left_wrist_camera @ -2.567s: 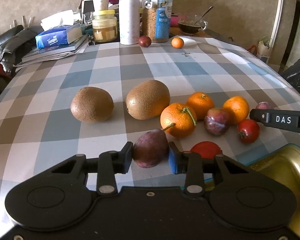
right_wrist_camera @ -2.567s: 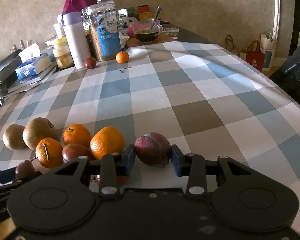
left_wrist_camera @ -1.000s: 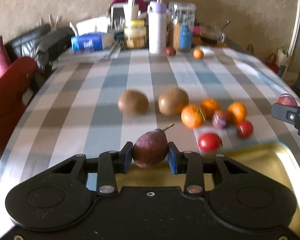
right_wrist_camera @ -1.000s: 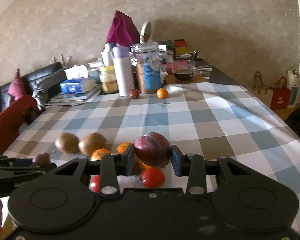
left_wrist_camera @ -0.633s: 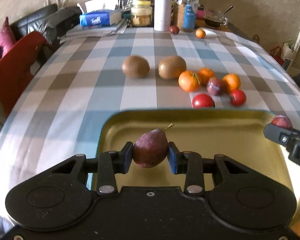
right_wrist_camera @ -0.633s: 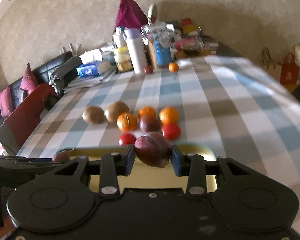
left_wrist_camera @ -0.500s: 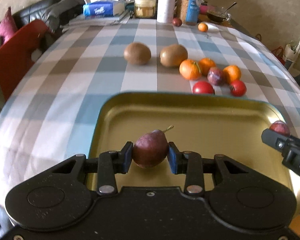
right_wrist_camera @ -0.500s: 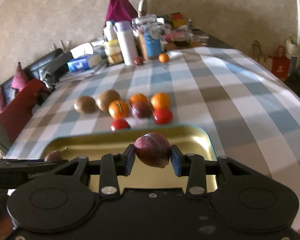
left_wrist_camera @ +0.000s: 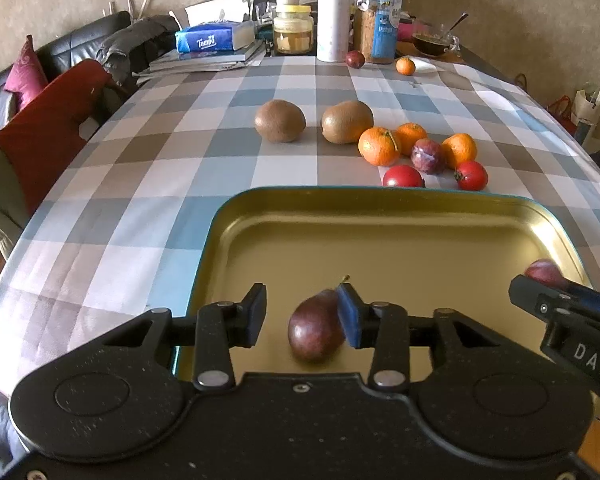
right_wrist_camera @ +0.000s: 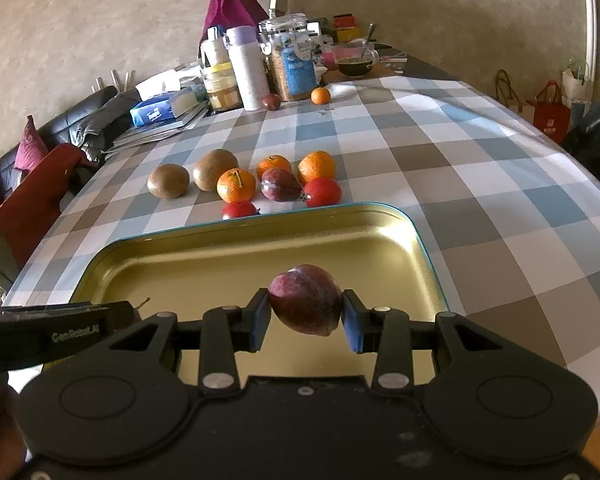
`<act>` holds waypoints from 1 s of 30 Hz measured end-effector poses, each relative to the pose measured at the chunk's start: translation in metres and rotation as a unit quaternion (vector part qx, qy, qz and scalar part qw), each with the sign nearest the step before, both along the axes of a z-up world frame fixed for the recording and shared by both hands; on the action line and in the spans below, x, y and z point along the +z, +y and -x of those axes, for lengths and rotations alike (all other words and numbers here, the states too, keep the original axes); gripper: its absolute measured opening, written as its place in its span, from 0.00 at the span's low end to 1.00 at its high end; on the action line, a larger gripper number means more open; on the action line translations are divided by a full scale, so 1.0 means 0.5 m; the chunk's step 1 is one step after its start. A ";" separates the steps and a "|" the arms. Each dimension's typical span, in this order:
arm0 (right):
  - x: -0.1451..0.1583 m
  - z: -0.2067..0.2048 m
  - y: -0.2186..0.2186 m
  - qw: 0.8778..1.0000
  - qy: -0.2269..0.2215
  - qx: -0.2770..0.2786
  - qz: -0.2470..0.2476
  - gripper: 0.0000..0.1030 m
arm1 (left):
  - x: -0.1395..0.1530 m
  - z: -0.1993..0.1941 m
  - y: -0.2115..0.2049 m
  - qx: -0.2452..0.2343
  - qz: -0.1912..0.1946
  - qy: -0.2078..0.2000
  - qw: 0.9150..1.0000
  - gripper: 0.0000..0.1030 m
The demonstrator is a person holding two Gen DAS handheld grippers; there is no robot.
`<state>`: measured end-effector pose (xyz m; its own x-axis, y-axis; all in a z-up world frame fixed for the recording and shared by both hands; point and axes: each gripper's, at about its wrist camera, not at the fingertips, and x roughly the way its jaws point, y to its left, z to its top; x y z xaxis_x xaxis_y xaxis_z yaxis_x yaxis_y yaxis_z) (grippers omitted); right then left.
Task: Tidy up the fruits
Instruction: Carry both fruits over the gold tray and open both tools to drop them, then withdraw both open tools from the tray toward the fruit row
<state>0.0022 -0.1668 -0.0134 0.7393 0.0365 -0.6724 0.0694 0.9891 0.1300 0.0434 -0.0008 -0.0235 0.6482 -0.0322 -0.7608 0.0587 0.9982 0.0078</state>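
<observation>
Left wrist: pear (left_wrist_camera: 315, 328) lies in tray (left_wrist_camera: 380, 200), stem pointing away.

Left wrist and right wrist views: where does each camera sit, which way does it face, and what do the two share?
Left wrist view: sits on the left gripper, looking forward and down over the gold metal tray. Its jaws have just been opening; the dark red pear rests on the tray against one pad, and the right gripper shows at the frame's right edge.
Right wrist view: sits on the right gripper, facing the same way, jaws closed on a dark red plum; the left gripper shows at left.
Shared: tray, checked tablecloth, loose fruit.
</observation>
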 end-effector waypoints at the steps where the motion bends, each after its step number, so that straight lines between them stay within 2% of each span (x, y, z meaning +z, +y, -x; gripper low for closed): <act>1: 0.001 0.000 0.002 1.000 0.000 0.003 0.002 0.40 | -0.001 0.002 0.000 0.000 0.001 0.000 1.000 0.49; 9: 0.012 0.015 0.014 1.000 -0.022 0.013 0.013 0.39 | -0.002 0.011 0.001 0.003 -0.001 0.002 1.000 0.52; 27: 0.009 0.025 0.007 1.000 -0.001 0.012 -0.004 0.39 | 0.008 0.025 0.008 0.008 -0.005 0.013 1.000 0.57; 30: 0.010 0.023 0.005 1.000 0.007 0.013 -0.005 0.40 | 0.019 0.025 0.012 0.007 -0.002 0.006 1.000 0.62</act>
<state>-0.0093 -0.1643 -0.0084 0.7289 0.0626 -0.6817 0.0459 0.9891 0.1399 0.0309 0.0054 -0.0141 0.6391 -0.0197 -0.7689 0.0454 0.9989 0.0121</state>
